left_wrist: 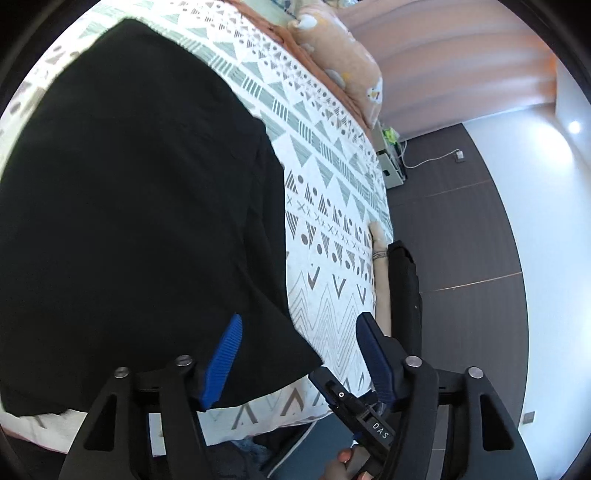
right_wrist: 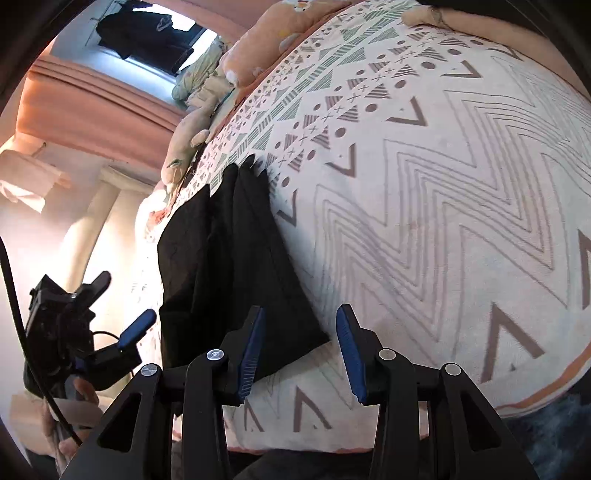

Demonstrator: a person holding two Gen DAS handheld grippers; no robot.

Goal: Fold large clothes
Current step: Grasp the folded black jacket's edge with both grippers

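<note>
A large black garment (left_wrist: 140, 206) lies spread flat on the patterned bed cover (left_wrist: 332, 206). Its near corner sits on the cover between the blue pads of my left gripper (left_wrist: 299, 354), which stands wide open and presses on nothing. In the right wrist view the same garment (right_wrist: 229, 258) runs away from me, and its pointed corner ends just below my right gripper (right_wrist: 301, 354). That gripper's jaws are apart and nothing is clamped. My left gripper (right_wrist: 118, 304) shows at the left of that view, held by a hand (right_wrist: 85, 391).
Peach pillows (left_wrist: 343, 62) and plush toys (right_wrist: 192, 136) lie at the head of the bed. Dark floor (left_wrist: 461, 221) and a small white cabinet (left_wrist: 391, 162) are past the bed's right edge. Dark clothes (right_wrist: 147, 33) hang by the window.
</note>
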